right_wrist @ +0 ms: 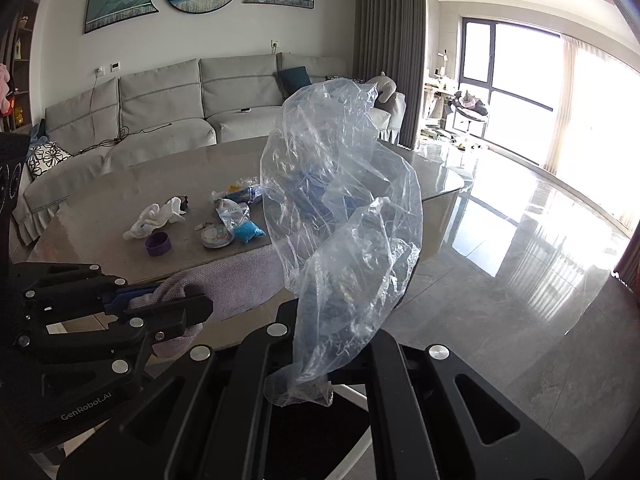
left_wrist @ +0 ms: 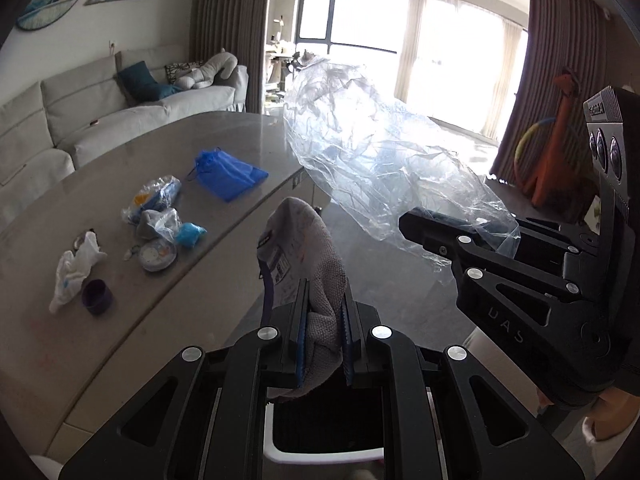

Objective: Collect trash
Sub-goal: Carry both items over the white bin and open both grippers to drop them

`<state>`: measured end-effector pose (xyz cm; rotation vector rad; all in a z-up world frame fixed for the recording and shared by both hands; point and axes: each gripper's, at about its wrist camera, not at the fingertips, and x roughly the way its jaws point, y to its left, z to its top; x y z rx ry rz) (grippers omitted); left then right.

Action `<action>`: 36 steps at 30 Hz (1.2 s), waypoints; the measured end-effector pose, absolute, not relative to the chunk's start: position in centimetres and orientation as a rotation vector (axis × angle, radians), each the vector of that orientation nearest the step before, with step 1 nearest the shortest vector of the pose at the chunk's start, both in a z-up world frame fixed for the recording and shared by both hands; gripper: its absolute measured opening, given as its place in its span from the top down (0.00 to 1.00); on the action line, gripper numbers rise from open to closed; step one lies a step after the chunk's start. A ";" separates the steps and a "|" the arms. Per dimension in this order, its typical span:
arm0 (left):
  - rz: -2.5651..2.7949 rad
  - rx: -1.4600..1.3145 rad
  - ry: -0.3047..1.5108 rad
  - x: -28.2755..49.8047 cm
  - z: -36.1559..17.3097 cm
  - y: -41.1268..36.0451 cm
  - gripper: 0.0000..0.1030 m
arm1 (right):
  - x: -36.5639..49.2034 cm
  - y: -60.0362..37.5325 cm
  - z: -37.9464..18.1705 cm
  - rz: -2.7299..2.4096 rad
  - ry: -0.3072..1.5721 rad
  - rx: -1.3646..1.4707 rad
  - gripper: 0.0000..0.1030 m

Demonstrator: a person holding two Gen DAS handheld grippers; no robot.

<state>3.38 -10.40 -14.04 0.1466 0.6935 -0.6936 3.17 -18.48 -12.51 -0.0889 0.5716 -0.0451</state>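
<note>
Clearly, both pairs of jaws are loaded:
Left gripper (left_wrist: pixel 324 316): jaws nearly closed, pinching a grey knitted cloth (left_wrist: pixel 316 240) that stands up out of them, a printed label and a blue cord showing on its left side.
Right gripper (right_wrist: pixel 320 344): jaws pressed almost together on the gathered end of a clear plastic bag (right_wrist: pixel 340 208), which billows up and away from them.
Cloth handling: soft, light and limp; it looks likely to sag wherever it is not held, so a pinch across a fold, as here, seems sound.
Bag handling: very light, thin, slippery and crinkly; a bunched edge probably gives the surest hold, and a draught could swing it.
Bin (left_wrist: pixel 320 432): a white-rimmed, dark opening shows just under the left jaws; it may be where both go.
Table (left_wrist: pixel 120 320): to the left and farther off.
Trash left there: white crumpled tissue (left_wrist: pixel 76 272), purple cup (left_wrist: pixel 97 296), round lid (left_wrist: pixel 158 257), small blue wad (left_wrist: pixel 191 234), blue pouch (left_wrist: pixel 230 174).
</note>
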 end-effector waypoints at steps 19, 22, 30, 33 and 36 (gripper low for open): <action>-0.749 0.233 0.823 2.5 -18.9 -15.1 0.10 | 1.5 -20.4 -16.2 -0.121 0.651 -0.043 0.96; -0.714 0.266 0.763 2.2 -18.4 -15.2 0.05 | 1.9 -20.6 -16.9 -0.118 0.671 -0.034 0.96; -0.690 0.267 0.794 3.2 -19.0 -14.9 0.05 | 1.8 -21.0 -17.5 -0.102 0.691 -0.019 0.96; -0.681 0.269 0.791 3.5 -19.1 -14.8 0.05 | 1.8 -21.0 -17.4 -0.097 0.690 -0.015 0.95; -0.668 0.267 0.789 3.8 -19.1 -14.5 0.05 | 1.5 -21.4 -17.4 -0.092 0.690 -0.006 0.96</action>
